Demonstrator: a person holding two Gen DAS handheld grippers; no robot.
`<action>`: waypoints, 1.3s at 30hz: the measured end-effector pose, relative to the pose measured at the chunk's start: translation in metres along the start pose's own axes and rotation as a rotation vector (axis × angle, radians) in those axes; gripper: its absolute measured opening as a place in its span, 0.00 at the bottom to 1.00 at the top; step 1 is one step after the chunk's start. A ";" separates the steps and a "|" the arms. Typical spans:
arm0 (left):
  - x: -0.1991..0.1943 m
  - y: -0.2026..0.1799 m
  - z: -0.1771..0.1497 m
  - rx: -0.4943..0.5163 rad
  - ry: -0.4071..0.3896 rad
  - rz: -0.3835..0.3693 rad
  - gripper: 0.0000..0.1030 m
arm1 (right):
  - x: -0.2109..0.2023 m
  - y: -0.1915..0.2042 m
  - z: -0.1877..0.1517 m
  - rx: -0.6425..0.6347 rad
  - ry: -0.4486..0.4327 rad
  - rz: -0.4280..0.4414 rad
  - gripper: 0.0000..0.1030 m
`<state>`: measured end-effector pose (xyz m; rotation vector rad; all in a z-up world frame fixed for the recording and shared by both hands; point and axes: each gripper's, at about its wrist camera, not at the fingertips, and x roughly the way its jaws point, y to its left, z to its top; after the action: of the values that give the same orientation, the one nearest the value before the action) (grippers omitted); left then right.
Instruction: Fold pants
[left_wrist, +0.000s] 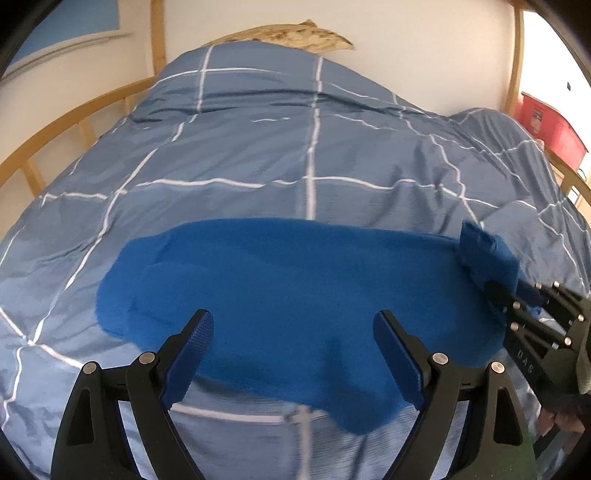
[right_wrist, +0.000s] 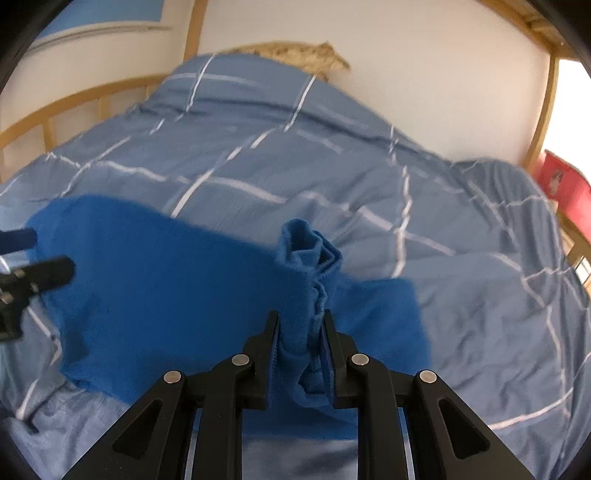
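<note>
Lettering "DAS" marks the right gripper (left_wrist: 491, 291) in the left wrist view, where the left gripper (left_wrist: 293, 334) gapes wide over blue fleece pants (left_wrist: 295, 280) on the checked duvet (left_wrist: 258, 147). Right wrist view: right gripper (right_wrist: 300, 326) pinches bunched pants (right_wrist: 166, 295) fabric.

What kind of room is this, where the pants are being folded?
Most likely a bedroom. The blue pants lie on a bed covered by a blue checked duvet, with a wooden bed frame around it and a patterned pillow at the far end against the wall.
</note>
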<state>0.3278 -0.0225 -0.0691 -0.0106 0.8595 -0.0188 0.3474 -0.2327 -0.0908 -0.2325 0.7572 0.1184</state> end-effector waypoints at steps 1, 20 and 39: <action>-0.001 0.007 -0.001 -0.013 0.000 0.002 0.86 | 0.002 0.003 -0.002 0.009 0.014 0.013 0.22; -0.025 0.092 -0.022 -0.060 -0.014 0.061 0.86 | -0.034 0.046 -0.015 0.194 0.054 0.320 0.42; 0.046 0.201 -0.009 -0.467 0.134 -0.235 0.85 | -0.028 0.123 0.043 0.121 -0.030 0.124 0.52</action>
<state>0.3535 0.1771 -0.1133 -0.5536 0.9766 -0.0390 0.3328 -0.1034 -0.0616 -0.0685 0.7460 0.1920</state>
